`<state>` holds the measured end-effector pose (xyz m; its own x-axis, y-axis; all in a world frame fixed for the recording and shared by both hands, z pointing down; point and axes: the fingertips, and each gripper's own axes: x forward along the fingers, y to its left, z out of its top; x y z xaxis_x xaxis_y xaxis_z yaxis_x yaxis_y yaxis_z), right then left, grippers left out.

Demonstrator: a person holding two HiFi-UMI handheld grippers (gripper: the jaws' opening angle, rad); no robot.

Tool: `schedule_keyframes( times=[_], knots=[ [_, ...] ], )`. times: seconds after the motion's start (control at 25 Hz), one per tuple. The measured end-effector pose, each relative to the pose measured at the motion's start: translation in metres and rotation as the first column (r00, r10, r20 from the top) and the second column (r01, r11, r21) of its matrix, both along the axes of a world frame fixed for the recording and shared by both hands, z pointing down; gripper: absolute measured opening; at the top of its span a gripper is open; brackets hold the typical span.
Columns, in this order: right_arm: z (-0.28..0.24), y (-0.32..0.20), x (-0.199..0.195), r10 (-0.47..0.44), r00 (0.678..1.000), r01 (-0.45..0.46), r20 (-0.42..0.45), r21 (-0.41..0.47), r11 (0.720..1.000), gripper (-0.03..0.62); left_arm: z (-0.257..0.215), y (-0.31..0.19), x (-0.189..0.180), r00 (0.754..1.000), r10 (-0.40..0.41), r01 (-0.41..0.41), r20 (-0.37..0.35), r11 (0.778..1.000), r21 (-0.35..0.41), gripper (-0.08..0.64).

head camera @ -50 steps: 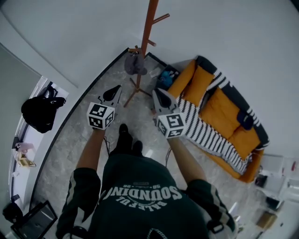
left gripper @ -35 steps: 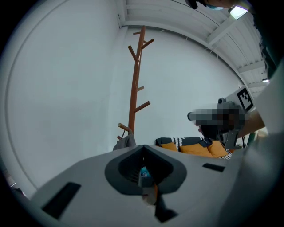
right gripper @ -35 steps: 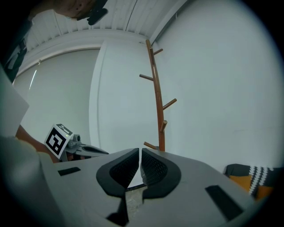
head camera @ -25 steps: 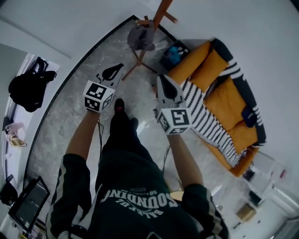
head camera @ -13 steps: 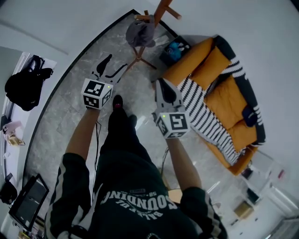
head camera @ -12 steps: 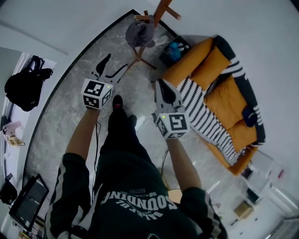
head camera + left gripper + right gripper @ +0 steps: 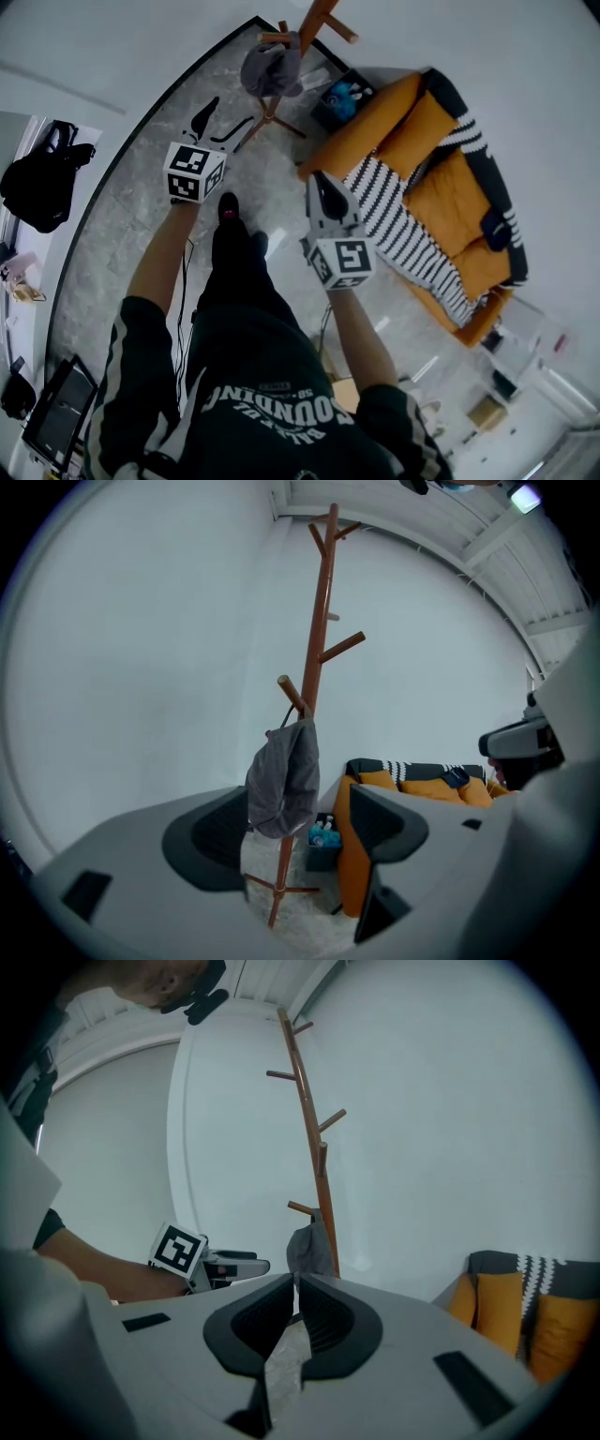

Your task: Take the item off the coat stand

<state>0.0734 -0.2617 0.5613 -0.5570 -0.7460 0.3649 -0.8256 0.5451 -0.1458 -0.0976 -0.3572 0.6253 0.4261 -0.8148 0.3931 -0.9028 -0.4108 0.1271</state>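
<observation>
Closest in, the person stands with both arms stretched forward. The right tongs [image 7: 324,185], at the centre of the head view, are pressed together with nothing in them, so they look to be riding along as the spare hand for now. The left tongs [image 7: 225,116], upper left of centre, are opening, and only air sits between the jaws, which I'd call getting ready for the grab while well short of the target. Past them lies bare marble floor [image 7: 141,202] to cross. At the top of the frame, the grey item [image 7: 267,67] hangs limp from a low peg [image 7: 291,694] of the wooden coat stand [image 7: 323,621], framed squarely in the left gripper view's gap, so that hand seems lined up on it. The orange sofa [image 7: 441,197] sits off to the right.
</observation>
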Motion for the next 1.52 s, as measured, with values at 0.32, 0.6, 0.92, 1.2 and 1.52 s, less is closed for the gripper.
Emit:
schedule_keyframes(
  times=[0.32, 0.6, 0.92, 1.2, 1.52],
  knots=[
    [0.017, 0.0, 0.002, 0.02, 0.999, -0.021, -0.025, -0.042, 0.999, 0.002, 0.022, -0.041, 0.006, 1.0, 0.015, -0.015, 0.008, 1.0, -0.024, 0.321],
    [0.028, -0.005, 0.009, 0.063, 0.997, -0.066, -0.037, -0.074, 0.995, 0.002, 0.045, -0.075, 0.008, 0.999, 0.025, -0.023, 0.032, 0.998, -0.062, 0.319],
    [0.034, -0.009, 0.016, 0.082, 0.996, -0.086, -0.041, -0.095, 0.992, 0.002, 0.057, -0.102, 0.011, 0.997, 0.056, -0.051, 0.059, 0.995, -0.082, 0.319],
    [0.044, 0.0, 0.019, 0.086, 0.995, -0.09, -0.042, -0.111, 0.99, 0.001, 0.057, -0.107, 0.009, 0.993, 0.072, -0.064, 0.098, 0.995, -0.079, 0.154],
    [0.039, 0.007, 0.02, 0.085, 0.996, -0.089, -0.041, -0.096, 0.991, 0.002, 0.042, -0.099, 0.005, 0.994, 0.081, -0.078, 0.075, 0.996, -0.054, 0.028]
  ],
)
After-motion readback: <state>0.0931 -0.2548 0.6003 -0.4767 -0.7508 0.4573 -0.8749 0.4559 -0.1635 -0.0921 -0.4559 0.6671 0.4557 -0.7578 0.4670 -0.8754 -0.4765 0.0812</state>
